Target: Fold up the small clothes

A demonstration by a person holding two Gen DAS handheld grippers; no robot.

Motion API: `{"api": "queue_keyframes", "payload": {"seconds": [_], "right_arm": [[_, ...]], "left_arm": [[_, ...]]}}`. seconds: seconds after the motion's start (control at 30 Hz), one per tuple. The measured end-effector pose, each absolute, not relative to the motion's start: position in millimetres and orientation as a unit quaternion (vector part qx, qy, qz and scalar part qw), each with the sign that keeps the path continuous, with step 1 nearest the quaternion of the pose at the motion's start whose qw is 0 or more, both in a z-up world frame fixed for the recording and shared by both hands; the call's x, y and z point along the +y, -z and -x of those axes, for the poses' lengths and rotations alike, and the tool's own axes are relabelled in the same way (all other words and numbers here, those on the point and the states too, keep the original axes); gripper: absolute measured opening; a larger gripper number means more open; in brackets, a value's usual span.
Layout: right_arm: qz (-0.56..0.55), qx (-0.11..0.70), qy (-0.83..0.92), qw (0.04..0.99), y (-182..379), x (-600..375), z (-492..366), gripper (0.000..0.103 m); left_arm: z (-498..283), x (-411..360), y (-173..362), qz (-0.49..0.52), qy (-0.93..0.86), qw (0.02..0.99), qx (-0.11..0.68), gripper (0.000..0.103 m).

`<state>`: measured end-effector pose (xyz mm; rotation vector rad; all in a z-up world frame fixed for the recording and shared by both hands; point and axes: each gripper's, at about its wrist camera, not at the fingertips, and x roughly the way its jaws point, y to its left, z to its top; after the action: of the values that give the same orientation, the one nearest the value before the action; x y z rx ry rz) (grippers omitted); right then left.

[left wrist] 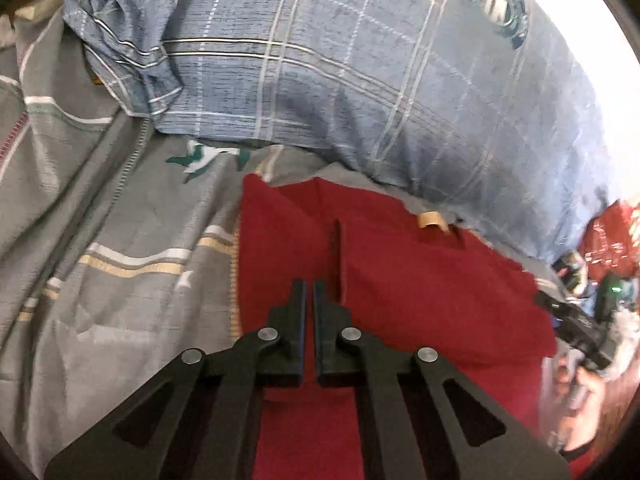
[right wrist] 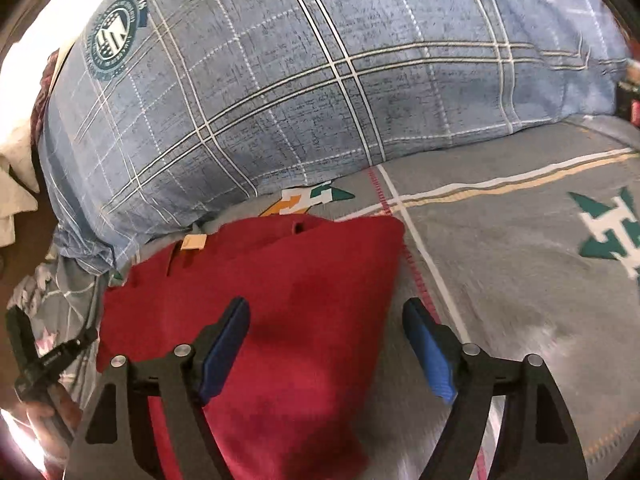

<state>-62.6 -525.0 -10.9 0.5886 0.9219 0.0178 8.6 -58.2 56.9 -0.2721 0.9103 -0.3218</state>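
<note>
On the grey bedsheet point(right wrist: 500, 264), below the blue plaid pillow point(right wrist: 280, 80), lies your red garment point(right wrist: 280, 280); your left gripper point(left wrist: 310, 292) is nearly closed above it, your right gripper point(right wrist: 326, 320) spread wide, empty.

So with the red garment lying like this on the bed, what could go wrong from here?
The left gripper is nearly shut with no cloth visibly between its fingers, so a lift may come up empty. The right gripper is open across the red garment edge and could pinch the grey bedsheet too. The blue plaid pillow crowds the far edge, where a fold may snag.
</note>
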Motion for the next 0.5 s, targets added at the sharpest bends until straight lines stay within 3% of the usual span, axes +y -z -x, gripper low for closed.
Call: {"api": "queue_keyframes", "payload": {"seconds": [0.03, 0.07, 0.1, 0.17, 0.33, 0.37, 0.4, 0.47, 0.5], "right_arm": [[-0.286, 0.438, -0.005, 0.852, 11.6, -526.6, 62.7, 0.081], [-0.297, 0.435, -0.004, 0.85, 12.2, -528.4, 63.3, 0.081], [-0.309, 0.431, -0.005, 0.848, 12.3, -530.7, 65.0, 0.081], [-0.328, 0.43, -0.008, 0.841, 12.9, -535.3, 67.3, 0.081], [-0.359, 0.424, -0.01, 0.831, 14.3, -543.1, 70.8, 0.081], [-0.359, 0.424, -0.011, 0.831, 14.7, -542.8, 70.6, 0.081], [-0.353, 0.426, -0.01, 0.833, 15.0, -541.1, 69.3, 0.081], [-0.342, 0.429, -0.009, 0.836, 15.4, -537.9, 66.8, 0.081], [-0.333, 0.429, -0.009, 0.839, 15.0, -535.9, 65.3, 0.081]], "left_arm": [[-8.2, -59.0, -58.5, 0.135, 0.162, 0.876, 0.434, 0.007], [-8.6, -61.7, -60.2, 0.133, 0.169, 0.877, 0.43, 0.027], [-8.2, -65.2, -62.7, 0.128, 0.173, 0.879, 0.425, 0.056], [-5.4, -74.6, -66.4, 0.122, 0.182, 0.887, 0.406, 0.071], [-20.9, -104.4, -56.2, 0.075, 0.178, 0.886, 0.421, 0.071], [-23.6, -110.5, -49.4, 0.065, 0.178, 0.881, 0.434, 0.065], [-25.2, -114.5, -43.3, 0.057, 0.178, 0.876, 0.444, 0.044], [-25.8, -121.3, -34.9, 0.036, 0.168, 0.874, 0.454, 0.019], [-25.5, -120.8, -34.9, 0.039, 0.17, 0.875, 0.451, 0.016]]}}
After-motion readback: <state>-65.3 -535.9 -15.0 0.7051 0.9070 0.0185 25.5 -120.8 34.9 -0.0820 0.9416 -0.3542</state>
